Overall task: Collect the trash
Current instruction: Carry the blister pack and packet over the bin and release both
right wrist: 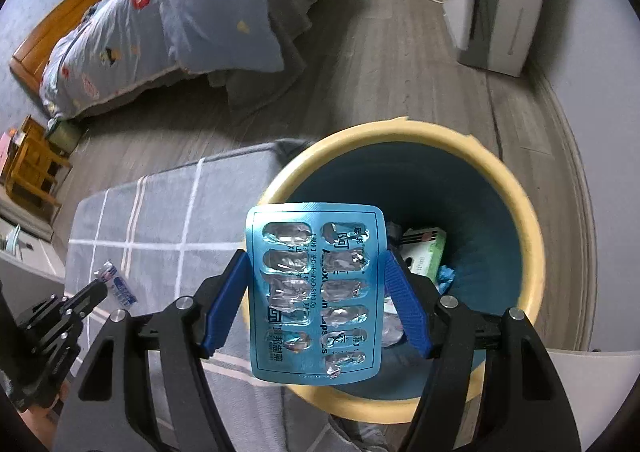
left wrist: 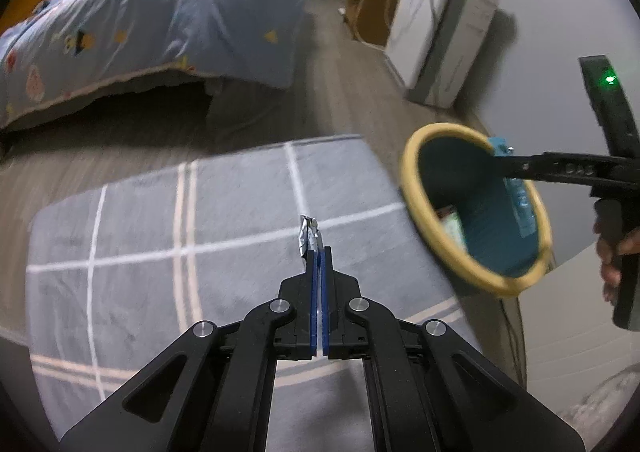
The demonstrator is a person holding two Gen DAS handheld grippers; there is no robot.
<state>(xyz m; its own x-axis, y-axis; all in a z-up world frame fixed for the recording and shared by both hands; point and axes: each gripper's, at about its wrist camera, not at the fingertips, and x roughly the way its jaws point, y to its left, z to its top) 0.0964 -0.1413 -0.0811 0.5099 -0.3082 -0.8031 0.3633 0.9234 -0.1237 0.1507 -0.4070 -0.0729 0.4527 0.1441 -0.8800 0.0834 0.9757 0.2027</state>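
My left gripper [left wrist: 319, 252] is shut on a small crumpled silver foil wrapper [left wrist: 309, 234], held above the grey checked rug [left wrist: 180, 244]. The right wrist view shows that gripper [right wrist: 100, 286] low at the left with the wrapper [right wrist: 118, 284] in its tips. My right gripper [right wrist: 316, 258] is shut on an emptied blue blister pack [right wrist: 316, 292], gripped by its two long edges over the mouth of the blue bin with the yellow rim [right wrist: 400, 128]. From the left wrist view the bin [left wrist: 412, 180] stands right of the rug, with the right gripper [left wrist: 502, 156] and pack [left wrist: 520, 204] above it.
A green box [right wrist: 426, 252] and other scraps lie in the bin. A bed with a blue patterned quilt [left wrist: 160, 12] stands beyond the rug. A white cabinet [left wrist: 440, 32] and a cardboard box [left wrist: 368, 8] line the wall. A wooden stool [right wrist: 32, 164] is at the left.
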